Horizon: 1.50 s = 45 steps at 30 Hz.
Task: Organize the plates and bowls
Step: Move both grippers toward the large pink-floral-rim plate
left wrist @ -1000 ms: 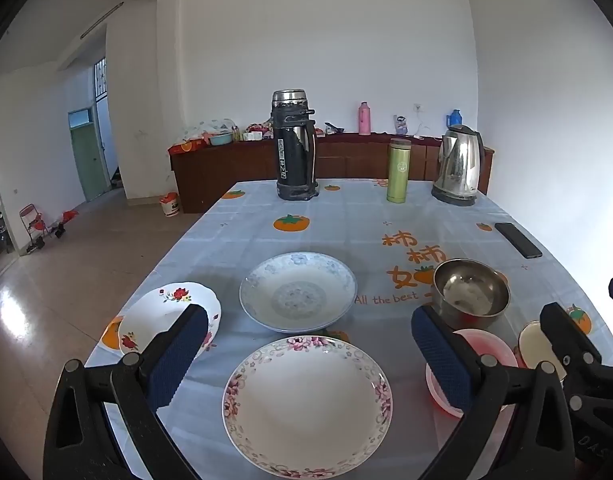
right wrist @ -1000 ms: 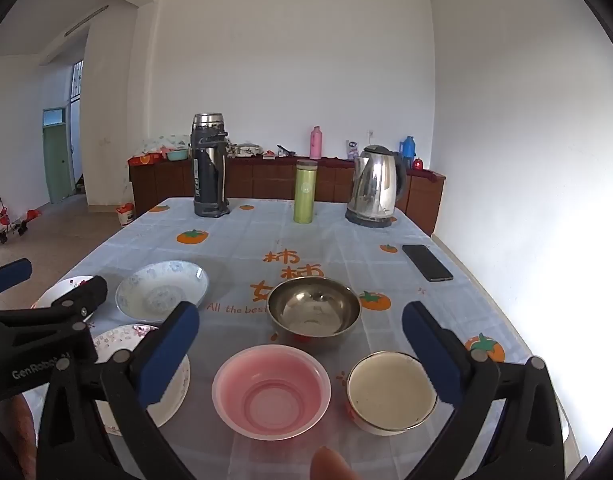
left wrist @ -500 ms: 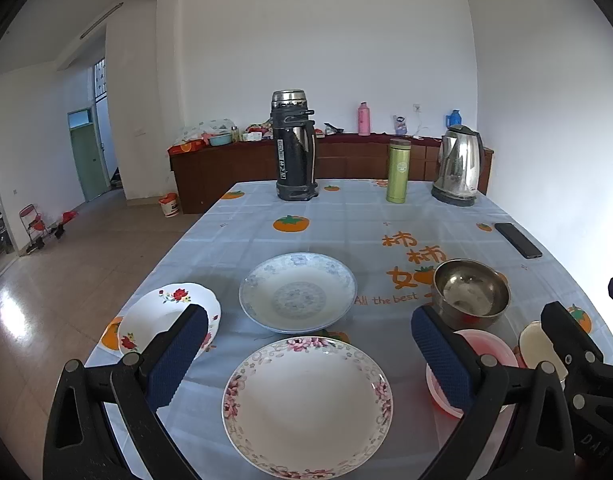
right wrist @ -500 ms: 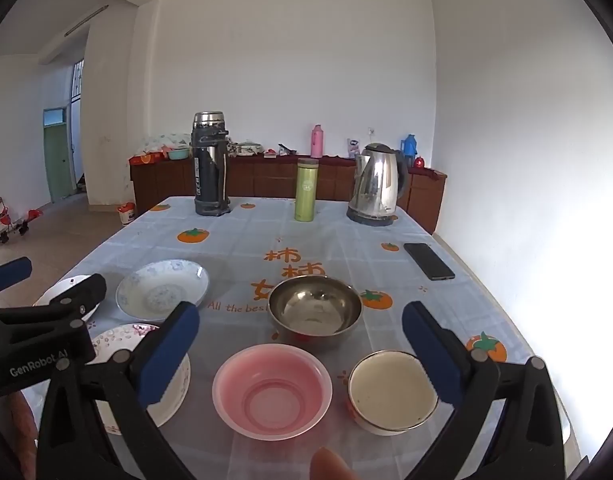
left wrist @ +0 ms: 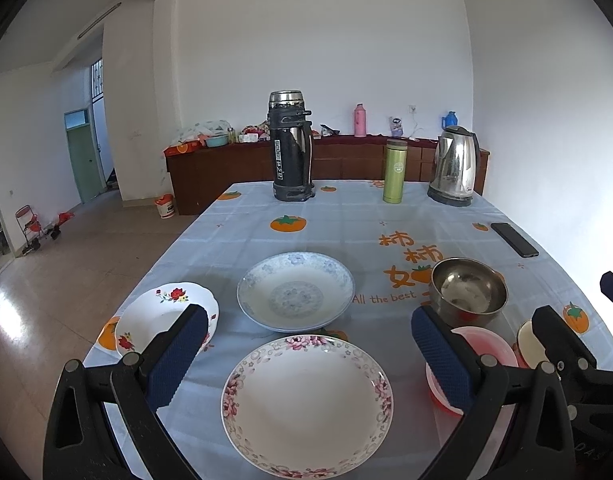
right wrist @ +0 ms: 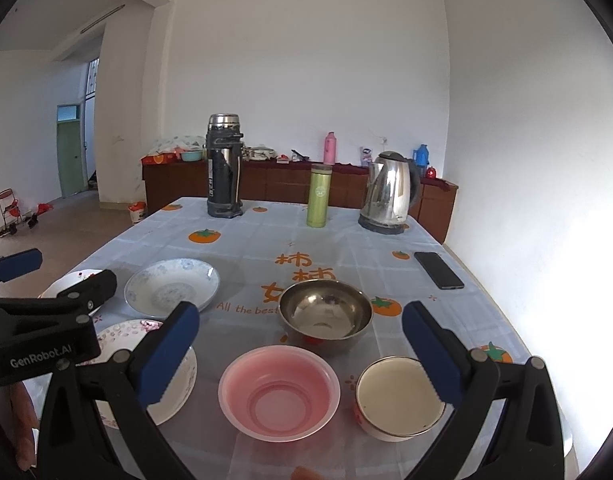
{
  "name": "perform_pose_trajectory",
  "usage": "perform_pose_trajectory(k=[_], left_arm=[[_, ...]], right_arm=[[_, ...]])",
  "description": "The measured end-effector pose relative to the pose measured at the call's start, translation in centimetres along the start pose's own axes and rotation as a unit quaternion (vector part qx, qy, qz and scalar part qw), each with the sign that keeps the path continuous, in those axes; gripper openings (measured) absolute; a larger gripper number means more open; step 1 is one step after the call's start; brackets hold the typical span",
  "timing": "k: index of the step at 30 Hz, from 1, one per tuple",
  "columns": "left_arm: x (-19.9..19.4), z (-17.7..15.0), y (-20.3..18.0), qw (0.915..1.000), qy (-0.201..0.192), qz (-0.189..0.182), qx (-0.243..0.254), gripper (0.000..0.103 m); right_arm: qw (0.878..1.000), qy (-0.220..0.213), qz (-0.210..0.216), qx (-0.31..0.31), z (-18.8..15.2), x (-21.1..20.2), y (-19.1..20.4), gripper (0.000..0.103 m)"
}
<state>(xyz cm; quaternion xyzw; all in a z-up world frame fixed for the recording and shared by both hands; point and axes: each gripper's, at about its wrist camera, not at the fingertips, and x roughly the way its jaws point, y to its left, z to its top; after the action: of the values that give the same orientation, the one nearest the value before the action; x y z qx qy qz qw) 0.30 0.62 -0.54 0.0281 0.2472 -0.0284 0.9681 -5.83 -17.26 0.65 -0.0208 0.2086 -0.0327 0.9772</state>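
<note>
Three plates lie on the table's left side: a pink-flower-rimmed plate point(left wrist: 306, 404) nearest, a blue-patterned plate point(left wrist: 295, 290) behind it, and a red-flower plate point(left wrist: 162, 316) at the left edge. On the right sit a steel bowl point(right wrist: 325, 314), a pink bowl point(right wrist: 279, 392) and a cream enamel bowl point(right wrist: 398, 397). My left gripper point(left wrist: 309, 350) hovers open above the flower-rimmed plate, holding nothing. Over the pink bowl, my right gripper point(right wrist: 300, 350) stands open and empty.
At the table's far end stand a black thermos point(left wrist: 290, 148), a green bottle point(left wrist: 394, 171) and a steel kettle point(left wrist: 454, 168). A black phone point(left wrist: 513, 239) lies by the right edge. A wooden sideboard point(left wrist: 234, 168) lines the back wall.
Both grippers have barely shifted; the right wrist view has drifted slightly. All plates and bowls lie where they were.
</note>
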Motion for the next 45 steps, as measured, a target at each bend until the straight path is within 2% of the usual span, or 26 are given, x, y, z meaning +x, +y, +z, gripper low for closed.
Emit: perform_pose_trajectory(k=[5,15,20,28,36,39,45], left_arm=[[0.7,-0.2,0.7,0.9997,0.015,0.014,-0.012,0.102],[0.8,-0.6,0.9,0.9997,0.020,-0.010,-0.014,0.102],[1.0,-0.9,0.6,0.9996,0.024,-0.009,-0.008,0.102],[2.0,-1.2,1.3,0.9986,0.044,0.022,-0.018,0.102],[2.4,-1.9,1.3,0.9987,0.049,0.015,-0.007,0.102],[2.9,-2.1,1.3,0.9982,0.057,0.016,-0.006,0.102],[3.8,-2.3,1.8,0.9976,0.066,0.019,-0.013,0.102]], right_arm=[[1.000,0.001,0.004,0.005,0.1,0.3,-0.2,0.103],[1.000,0.002,0.008,-0.011,-0.4,0.8,0.7,0.103],[1.000,0.006,0.011,-0.015,-0.5,1.2,0.8,0.103],[1.000,0.011,0.022,-0.015,-1.0,1.5,1.2,0.102],[1.000,0.019,0.019,-0.012,-1.3,2.5,1.1,0.102],[0.999,0.025,0.026,-0.017,-1.4,2.9,1.4,0.096],[0.999,0.031,0.031,-0.018,-1.8,3.6,1.4,0.096]])
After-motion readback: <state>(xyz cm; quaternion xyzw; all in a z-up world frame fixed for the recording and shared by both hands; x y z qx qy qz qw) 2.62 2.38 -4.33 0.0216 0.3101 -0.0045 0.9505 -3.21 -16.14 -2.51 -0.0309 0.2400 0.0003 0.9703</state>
